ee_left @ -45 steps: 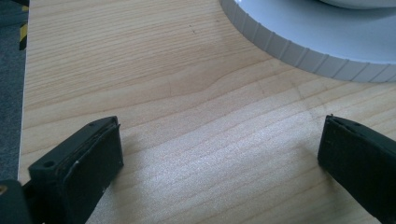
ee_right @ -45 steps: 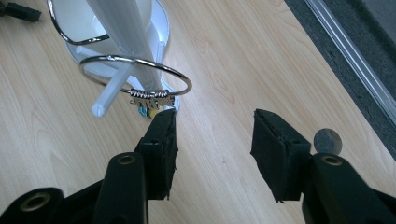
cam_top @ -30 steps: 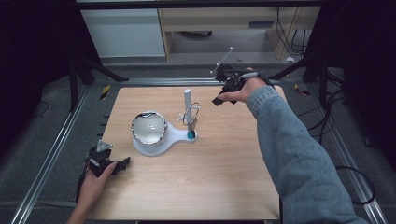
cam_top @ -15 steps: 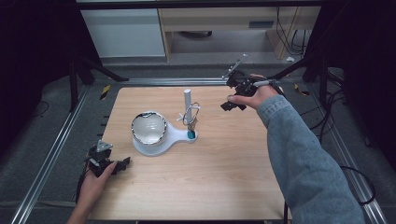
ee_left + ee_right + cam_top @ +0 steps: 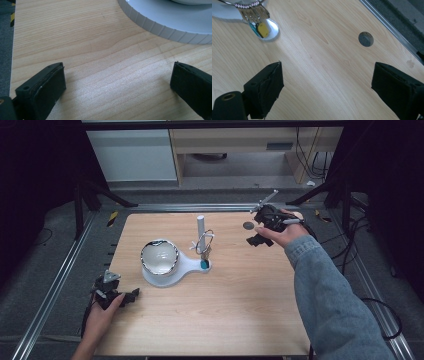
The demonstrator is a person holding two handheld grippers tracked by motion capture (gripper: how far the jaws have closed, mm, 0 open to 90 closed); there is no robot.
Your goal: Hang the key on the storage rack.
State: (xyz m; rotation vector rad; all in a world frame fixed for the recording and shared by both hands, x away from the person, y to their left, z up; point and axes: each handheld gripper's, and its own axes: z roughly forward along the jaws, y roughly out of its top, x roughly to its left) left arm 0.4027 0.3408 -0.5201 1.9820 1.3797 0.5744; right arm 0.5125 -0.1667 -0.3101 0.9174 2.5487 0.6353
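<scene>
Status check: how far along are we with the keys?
Done, it seems: the key ring hangs from the white stand beside the bowl. In hand: nothing. The right hand-held gripper has just been opening its jaws, with nothing between them, over bare table. The left hand-held gripper sits open and empty near the stand's base. Left: probably only setting the right one down.

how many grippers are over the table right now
2. The left gripper rests at the table's near left corner, jaws open over bare wood. The right gripper hangs near the far right side, beside a round hole, jaws open and holding nothing.
</scene>
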